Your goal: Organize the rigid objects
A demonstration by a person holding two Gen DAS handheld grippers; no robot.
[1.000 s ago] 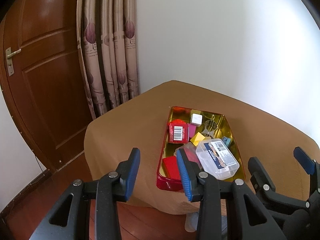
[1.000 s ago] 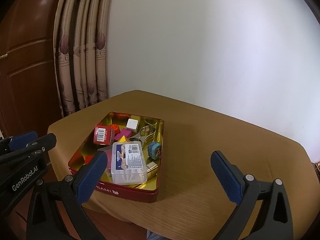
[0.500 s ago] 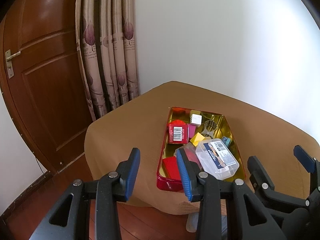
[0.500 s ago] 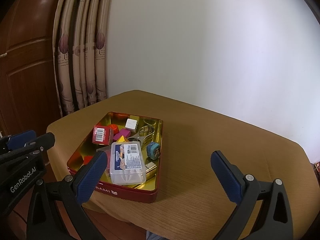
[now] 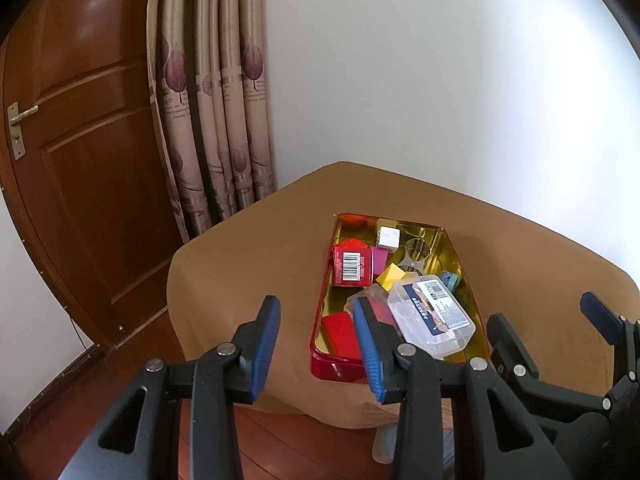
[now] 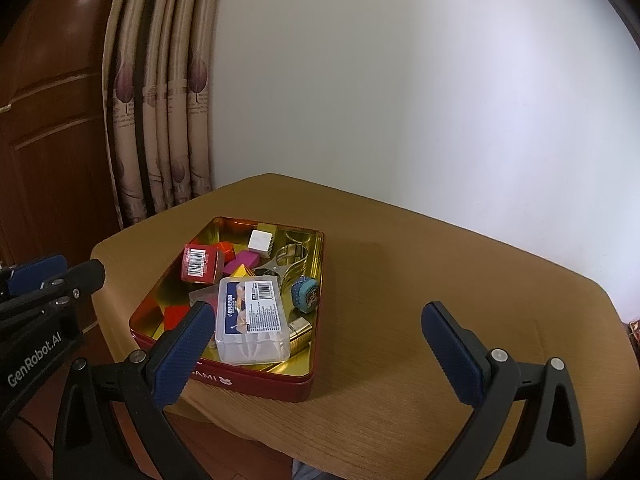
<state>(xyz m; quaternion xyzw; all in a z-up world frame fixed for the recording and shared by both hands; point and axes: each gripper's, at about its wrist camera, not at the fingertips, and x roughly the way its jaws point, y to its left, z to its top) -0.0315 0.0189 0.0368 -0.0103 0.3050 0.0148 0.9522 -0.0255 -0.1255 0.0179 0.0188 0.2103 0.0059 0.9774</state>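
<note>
Red tin (image 6: 256, 380) ahead of your left tool (image 5: 316, 344) and right tool (image 6: 316, 356), both spread wide and empty, holds every small piece, clear box (image 6: 252, 320) uppermost, so sorting may be finished or pending, with the bench (image 6: 440, 300) beside it.

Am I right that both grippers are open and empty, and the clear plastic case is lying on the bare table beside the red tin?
Not quite. The clear plastic case lies inside the red tin, on top of the other items, not on the table; the right wrist view shows this plainly. The rest holds: the left gripper and right gripper are both open and empty.
</note>
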